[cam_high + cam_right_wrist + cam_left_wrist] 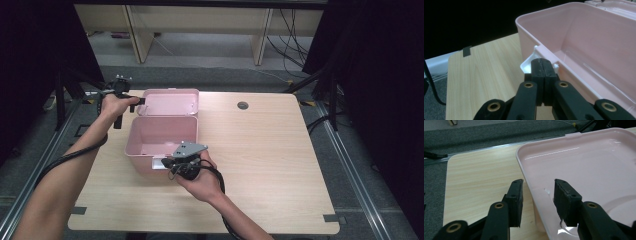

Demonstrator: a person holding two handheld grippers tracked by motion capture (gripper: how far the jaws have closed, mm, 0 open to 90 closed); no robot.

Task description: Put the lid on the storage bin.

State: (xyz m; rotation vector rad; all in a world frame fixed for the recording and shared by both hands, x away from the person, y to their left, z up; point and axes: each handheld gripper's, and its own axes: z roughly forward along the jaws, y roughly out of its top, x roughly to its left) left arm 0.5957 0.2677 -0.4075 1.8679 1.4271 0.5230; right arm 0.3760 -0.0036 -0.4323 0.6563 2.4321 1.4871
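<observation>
Evidently a pink box (161, 137) on the table (260, 165) lies open, with both grippers at it and nothing inside.

Its lid (170, 102) is folded flat behind it at the table's far left, so opening looks done; what probably remains is to shut it, and neither tool has a grasp yet. From the high view, the left gripper (141, 101) sits at the lid's left edge and the right gripper (167, 163) at the box's near wall. The left gripper view adds that the jaws stand apart astride the lid's rim (530, 187), not pressing it. The right gripper view shows 2 jaws clenched together, empty, tips just at the white latch (527, 65).
</observation>
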